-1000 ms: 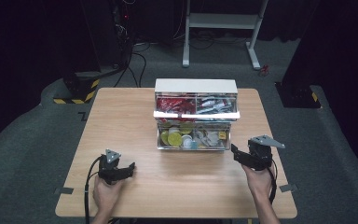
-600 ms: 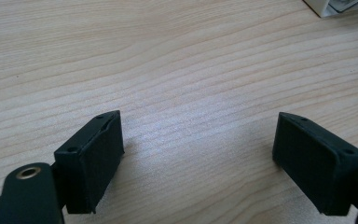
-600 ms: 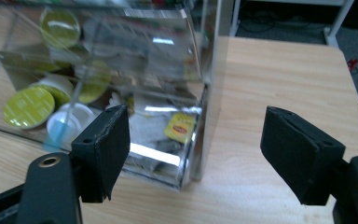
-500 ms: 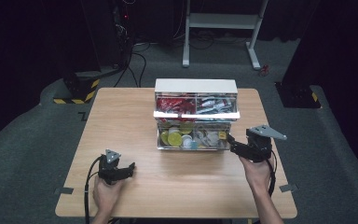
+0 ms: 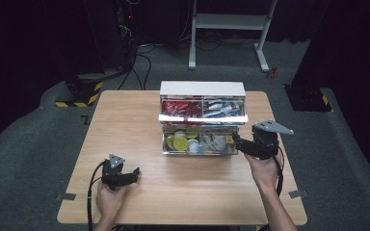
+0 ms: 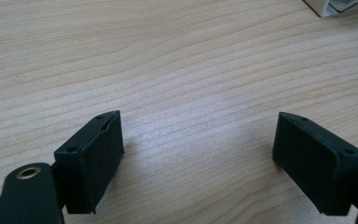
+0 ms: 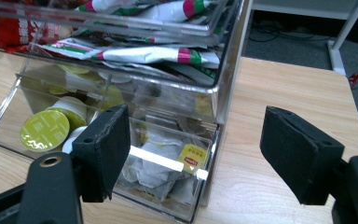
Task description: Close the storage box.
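A clear drawer organiser [image 5: 202, 90] with a white top stands mid-table. Its lower drawer [image 5: 200, 144] is pulled out toward me. It holds green-lidded capsules [image 7: 45, 129] on one side and tea bags [image 7: 163, 165] on the other. The upper drawer holds red and white sachets [image 7: 149, 55]. My right gripper [image 5: 237, 143] is open at the drawer's right front corner. In the right gripper view [image 7: 196, 140] one jaw stands in front of the tea-bag compartment and the other over bare table. My left gripper [image 5: 135, 174] rests open on the table near the front left, with only wood between its jaws [image 6: 198, 140].
The wooden table [image 5: 125, 125] has bare room left of and in front of the organiser. On the grey floor beyond stand a white metal frame [image 5: 231, 21], a black-and-yellow striped base [image 5: 79, 94] and a dark base [image 5: 308, 98].
My right gripper has moved forward and left, up to the open drawer's right corner. The left gripper has stayed where it was.
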A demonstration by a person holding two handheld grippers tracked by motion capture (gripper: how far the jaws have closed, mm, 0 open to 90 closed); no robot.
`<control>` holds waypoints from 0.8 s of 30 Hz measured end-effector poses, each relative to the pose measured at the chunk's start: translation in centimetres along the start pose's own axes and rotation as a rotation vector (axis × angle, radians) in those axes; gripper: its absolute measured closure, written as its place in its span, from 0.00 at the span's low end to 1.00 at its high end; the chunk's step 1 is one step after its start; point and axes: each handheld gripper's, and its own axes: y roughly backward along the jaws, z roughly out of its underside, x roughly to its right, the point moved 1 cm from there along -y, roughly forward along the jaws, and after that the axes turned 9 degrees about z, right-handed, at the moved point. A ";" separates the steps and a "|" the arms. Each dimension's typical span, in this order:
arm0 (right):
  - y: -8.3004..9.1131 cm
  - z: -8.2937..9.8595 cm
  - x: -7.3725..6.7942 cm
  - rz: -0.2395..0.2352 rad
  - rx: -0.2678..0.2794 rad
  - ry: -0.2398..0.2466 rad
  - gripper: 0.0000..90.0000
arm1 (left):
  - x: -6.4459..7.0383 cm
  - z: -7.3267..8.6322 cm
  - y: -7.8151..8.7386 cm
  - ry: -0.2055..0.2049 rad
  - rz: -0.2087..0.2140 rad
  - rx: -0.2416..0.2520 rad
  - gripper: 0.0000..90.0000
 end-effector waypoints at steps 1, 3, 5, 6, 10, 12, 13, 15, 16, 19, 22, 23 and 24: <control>-0.1 -0.1 0.0 -0.001 -0.001 0.001 0.27 | 0.0 0.0 0.0 0.000 0.000 0.000 0.18; -0.2 -0.3 -0.1 -0.003 -0.006 0.002 0.27 | 0.0 0.0 0.0 0.000 0.000 0.000 0.18; -0.3 -0.5 -0.2 -0.004 -0.009 0.004 0.28 | 0.0 0.0 0.0 0.003 -0.001 0.003 0.18; -0.3 -0.6 -0.3 -0.005 -0.008 0.005 0.28 | 0.0 0.0 0.0 0.002 -0.001 0.002 0.18; -0.4 -1.1 -0.6 -0.015 -0.008 -0.003 0.29 | 0.0 0.0 0.0 0.002 -0.001 0.002 0.18; -0.4 -1.4 -0.7 -0.018 -0.005 0.000 0.29 | 0.0 0.0 0.0 0.002 -0.001 0.002 0.18; -0.4 -1.5 -0.8 -0.017 -0.005 -0.003 0.29 | 0.0 0.0 0.0 0.002 -0.001 0.002 0.18; -0.5 -1.8 -0.9 -0.016 -0.001 0.003 0.30 | 0.0 0.0 0.0 0.002 -0.001 0.003 0.18; -0.5 -1.9 -1.0 -0.015 -0.001 -0.001 0.30 | 0.0 0.0 0.0 0.002 -0.001 0.003 0.18; -0.6 -2.3 -1.1 -0.011 -0.004 0.004 0.30 | 0.0 0.0 0.0 0.003 0.001 0.001 0.18; -0.9 -2.6 -1.3 -0.009 -0.008 0.012 0.31 | 0.0 0.0 0.0 0.003 0.002 -0.001 0.18; -0.9 -2.7 -1.3 -0.008 -0.006 0.016 0.31 | 0.1 0.0 0.0 0.004 0.002 0.000 0.18; -1.0 -2.7 -1.4 -0.007 -0.009 0.011 0.31 | 0.0 0.0 0.0 0.003 0.002 -0.001 0.18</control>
